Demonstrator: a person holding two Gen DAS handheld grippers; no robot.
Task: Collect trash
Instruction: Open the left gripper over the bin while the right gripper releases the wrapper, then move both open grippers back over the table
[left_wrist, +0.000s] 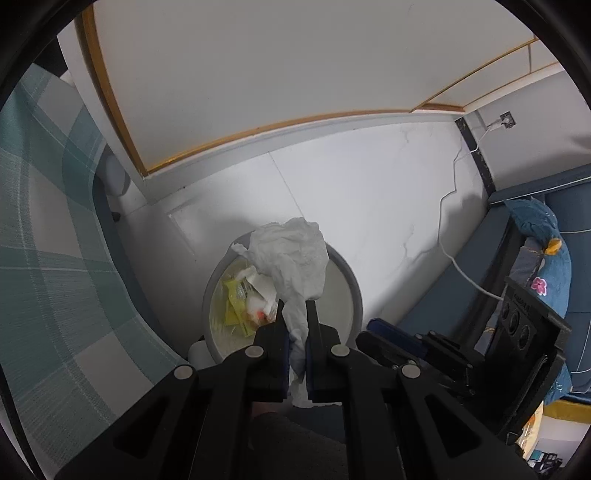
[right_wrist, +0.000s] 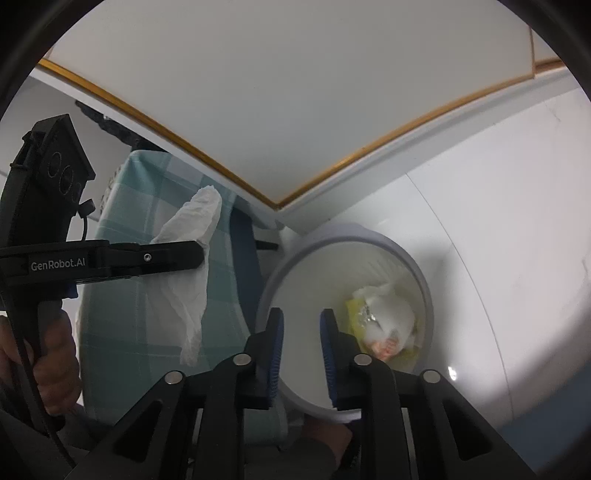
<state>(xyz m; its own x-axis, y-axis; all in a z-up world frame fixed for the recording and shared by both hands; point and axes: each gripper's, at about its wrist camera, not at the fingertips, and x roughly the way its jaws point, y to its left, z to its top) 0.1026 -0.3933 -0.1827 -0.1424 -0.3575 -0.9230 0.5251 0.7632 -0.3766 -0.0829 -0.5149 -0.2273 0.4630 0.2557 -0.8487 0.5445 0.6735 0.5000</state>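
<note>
One crumpled tissue (left_wrist: 295, 258) (white) pinched between left fingers (left_wrist: 281, 325).

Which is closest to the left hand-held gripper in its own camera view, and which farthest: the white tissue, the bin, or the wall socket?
1. White tissue: clamped between the fingers of the left hand-held gripper.
2. Bin: just below and beyond the fingertips, trash inside.
3. Wall socket: far off at the upper right, a white cable hanging from it.

Black tool (right_wrist: 301, 317), blue pads (right_wrist: 276, 343), "GenRobot.AI" marking
</note>
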